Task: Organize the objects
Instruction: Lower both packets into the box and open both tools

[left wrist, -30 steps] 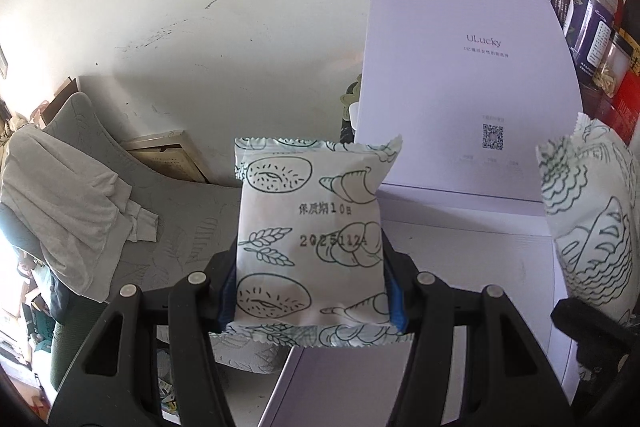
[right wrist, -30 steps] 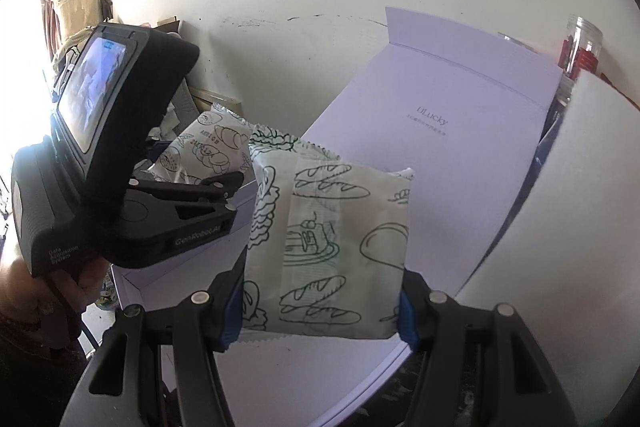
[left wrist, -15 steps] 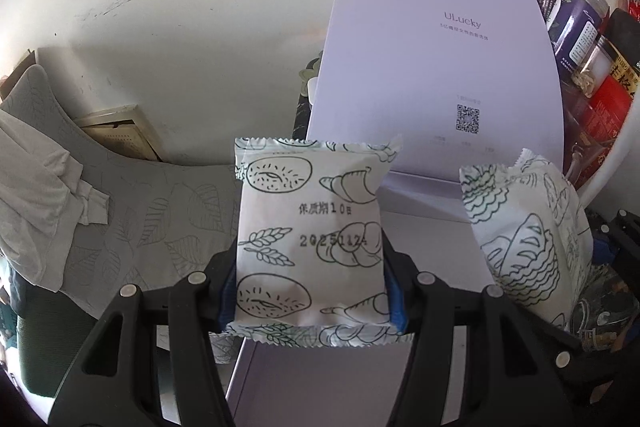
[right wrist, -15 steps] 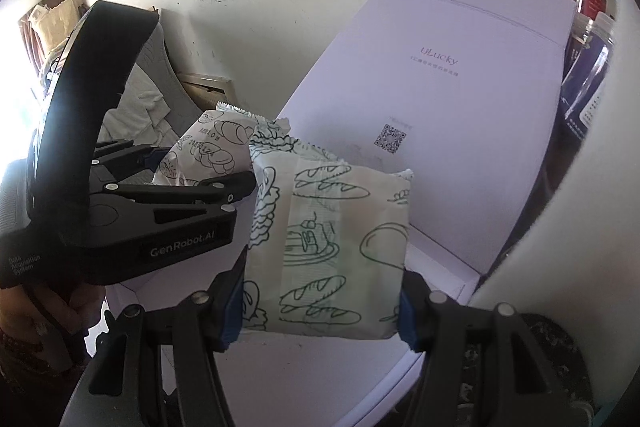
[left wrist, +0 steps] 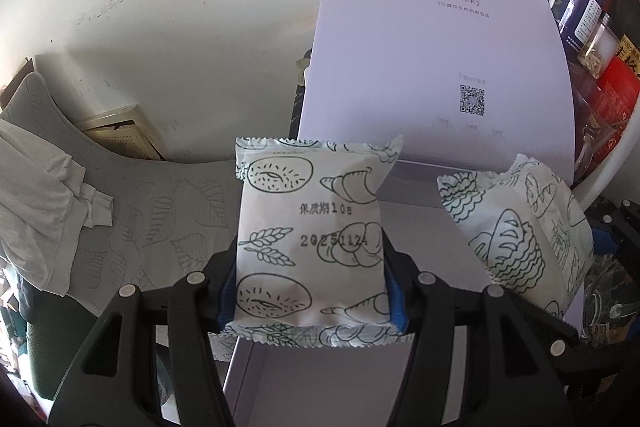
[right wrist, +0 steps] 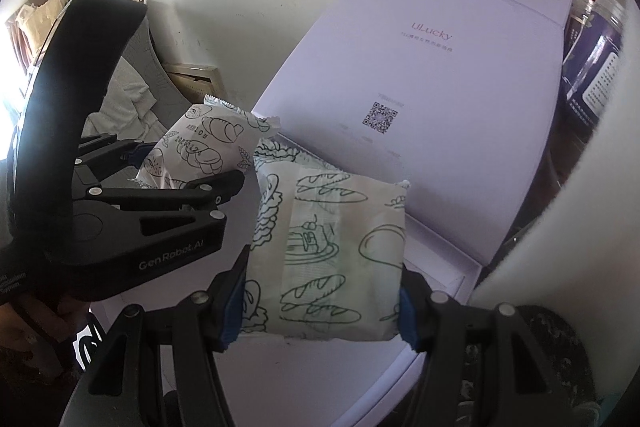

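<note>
My left gripper [left wrist: 310, 291] is shut on a white snack packet [left wrist: 312, 235] printed with bread drawings and a date, held upright above an open white box [left wrist: 332, 379]. My right gripper [right wrist: 322, 301] is shut on a second snack packet [right wrist: 328, 259] with baguette drawings, also above the box [right wrist: 320, 379]. The box's raised lid [left wrist: 436, 39] stands behind both packets. The right packet shows at the right of the left wrist view [left wrist: 520, 235]. The left gripper with its packet [right wrist: 200, 151] shows at the left of the right wrist view.
Clear jars and red packages [left wrist: 588, 15] stand right of the lid. A grey leaf-patterned cushion [left wrist: 132, 219] with a white cloth [left wrist: 36, 187] lies to the left. A white wall [left wrist: 180, 7] is behind. A pale rounded surface [right wrist: 580, 207] is close at the right.
Both grippers have moved forward and lower toward the box with their packets. The right packet has come closer to the left one.
</note>
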